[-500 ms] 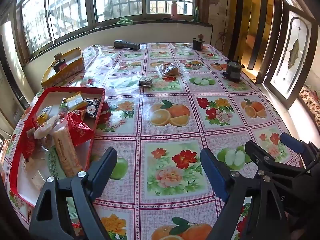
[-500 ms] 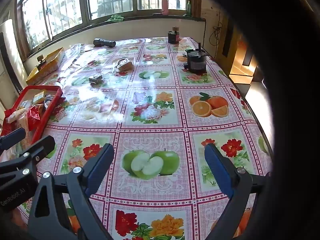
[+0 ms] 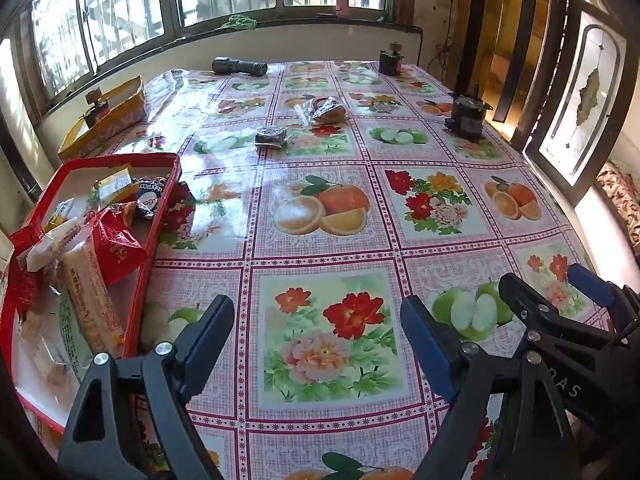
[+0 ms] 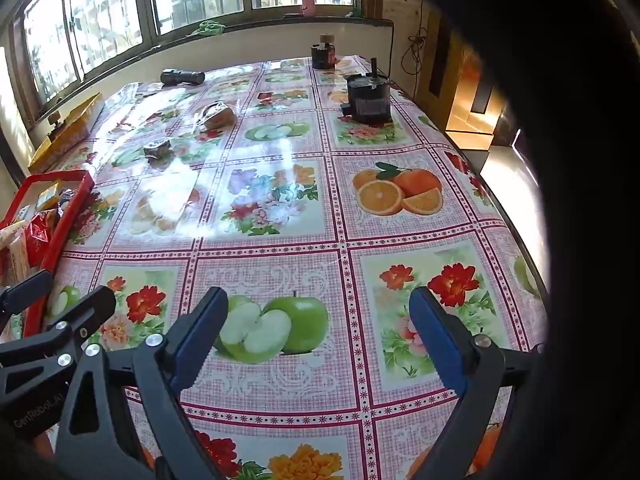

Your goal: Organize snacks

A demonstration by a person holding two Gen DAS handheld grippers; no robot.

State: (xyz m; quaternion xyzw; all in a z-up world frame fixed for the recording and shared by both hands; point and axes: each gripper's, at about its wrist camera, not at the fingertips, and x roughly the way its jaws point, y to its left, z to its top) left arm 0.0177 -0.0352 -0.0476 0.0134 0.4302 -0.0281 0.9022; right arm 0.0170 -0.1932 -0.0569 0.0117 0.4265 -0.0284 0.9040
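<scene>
A red tray (image 3: 160,216) at the table's left edge holds several wrapped snacks, among them a red packet (image 3: 116,246) and a long biscuit pack (image 3: 90,300). Two snacks lie loose on the far tablecloth: a small dark packet (image 3: 271,136) (image 4: 157,149) and a clear-wrapped bun (image 3: 326,109) (image 4: 218,117). My left gripper (image 3: 318,332) hangs open and empty over a flower square, just right of the tray. Beside it on the right, my right gripper (image 4: 320,332) (image 3: 540,280) is open and empty above the green apples. The left gripper (image 4: 74,286) also shows in the right wrist view.
A yellow box (image 3: 108,120) stands behind the tray. Along the far side lie a black flashlight (image 3: 239,66), a small dark jar (image 3: 390,62) and a black motor-like object (image 3: 466,118). The table's right edge (image 4: 516,236) drops to the floor.
Both views have shifted a little: the table items sit slightly higher and further left in each picture. Both grippers stay wide and empty.
</scene>
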